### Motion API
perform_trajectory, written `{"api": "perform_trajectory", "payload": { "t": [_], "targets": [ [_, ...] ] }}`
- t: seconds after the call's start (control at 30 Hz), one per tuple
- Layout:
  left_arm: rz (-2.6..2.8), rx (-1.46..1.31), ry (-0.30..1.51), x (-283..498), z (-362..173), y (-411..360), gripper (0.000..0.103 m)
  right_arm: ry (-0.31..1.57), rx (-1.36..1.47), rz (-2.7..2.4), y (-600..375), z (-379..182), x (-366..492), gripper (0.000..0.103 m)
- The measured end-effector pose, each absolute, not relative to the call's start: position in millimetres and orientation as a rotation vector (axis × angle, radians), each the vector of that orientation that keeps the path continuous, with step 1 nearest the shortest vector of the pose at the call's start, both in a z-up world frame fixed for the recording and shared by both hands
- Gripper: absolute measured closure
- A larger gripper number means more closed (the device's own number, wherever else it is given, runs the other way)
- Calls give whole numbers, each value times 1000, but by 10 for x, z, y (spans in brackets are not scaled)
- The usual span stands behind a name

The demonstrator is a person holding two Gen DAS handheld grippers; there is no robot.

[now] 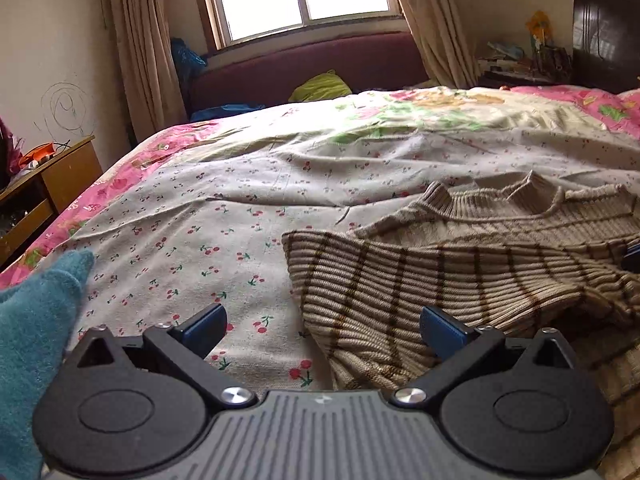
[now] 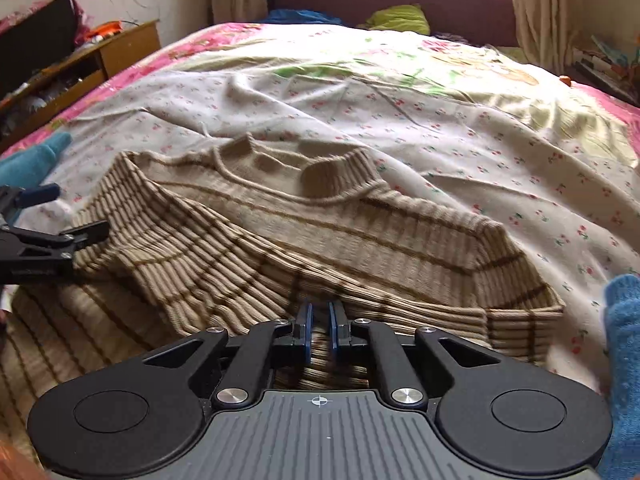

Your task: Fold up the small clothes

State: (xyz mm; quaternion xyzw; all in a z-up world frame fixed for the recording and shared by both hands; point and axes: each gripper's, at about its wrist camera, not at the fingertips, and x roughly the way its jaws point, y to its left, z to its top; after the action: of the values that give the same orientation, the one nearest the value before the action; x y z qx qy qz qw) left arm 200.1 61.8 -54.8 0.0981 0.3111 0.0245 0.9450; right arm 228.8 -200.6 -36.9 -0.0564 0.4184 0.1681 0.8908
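Observation:
A small beige knit sweater with brown stripes (image 2: 320, 216) lies on the bed, collar toward the far side, one sleeve folded across its body. It also shows in the left wrist view (image 1: 460, 276). My right gripper (image 2: 319, 320) is shut on a fold of the sweater near its lower edge. My left gripper (image 1: 322, 326) is open and empty, low over the sweater's left edge. The left gripper also shows in the right wrist view (image 2: 56, 216), at the sweater's left side.
The bed sheet (image 1: 240, 220) has a cherry print with a pink border. A wooden bedside cabinet (image 1: 48, 184) stands left of the bed. A maroon headboard (image 1: 312, 64) and a green cloth (image 1: 320, 86) lie at the far end. Teal knit fabric (image 1: 32, 320) shows at left.

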Motion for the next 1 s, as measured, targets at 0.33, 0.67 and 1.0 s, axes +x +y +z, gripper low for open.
{"api": "perform_trajectory", "payload": {
  "t": [0.33, 0.67, 1.0],
  "targets": [
    [43, 217, 684, 1803, -471, 795, 0, 798, -9, 401, -2201, -31, 1806, 90],
    [15, 190, 725, 1395, -242, 934, 0, 845, -21, 434, -2022, 103, 1439, 87],
    [-76, 232, 757, 343, 81, 1181, 0, 953, -306, 647, -1955, 283, -38, 87]
  ]
}}
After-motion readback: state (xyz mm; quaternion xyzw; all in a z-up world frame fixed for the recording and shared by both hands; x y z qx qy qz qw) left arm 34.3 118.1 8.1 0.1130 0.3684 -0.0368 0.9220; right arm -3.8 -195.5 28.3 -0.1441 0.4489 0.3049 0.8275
